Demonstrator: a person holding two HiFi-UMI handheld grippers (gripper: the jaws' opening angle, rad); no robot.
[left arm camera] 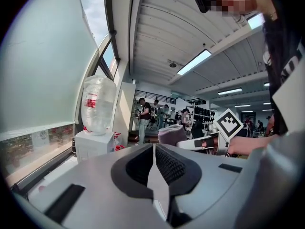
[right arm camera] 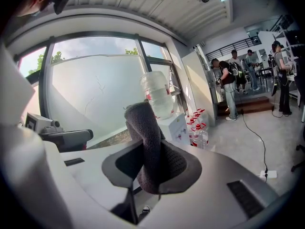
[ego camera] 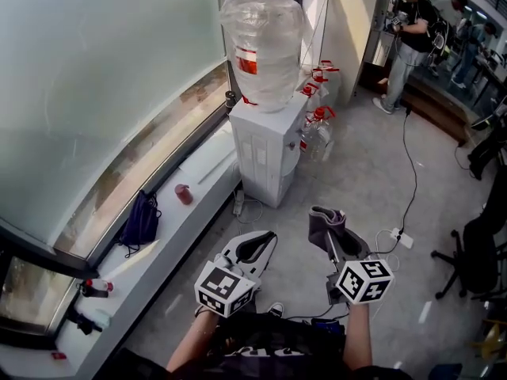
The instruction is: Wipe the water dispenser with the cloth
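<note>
two grippers sit low in front of me, well apart from the white water dispenser [ego camera: 268, 145] by the window ledge. my left gripper [ego camera: 255, 246] has its jaws pressed together with nothing between them. my right gripper [ego camera: 337, 242] pinches the grey cloth [right arm camera: 145, 132], which sticks up in a fold above the jaws. a big clear bottle [ego camera: 263, 50] stands upside down on the dispenser.

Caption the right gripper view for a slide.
Right gripper shut on a grey cloth, aimed toward the white water dispenser beside the window.
</note>
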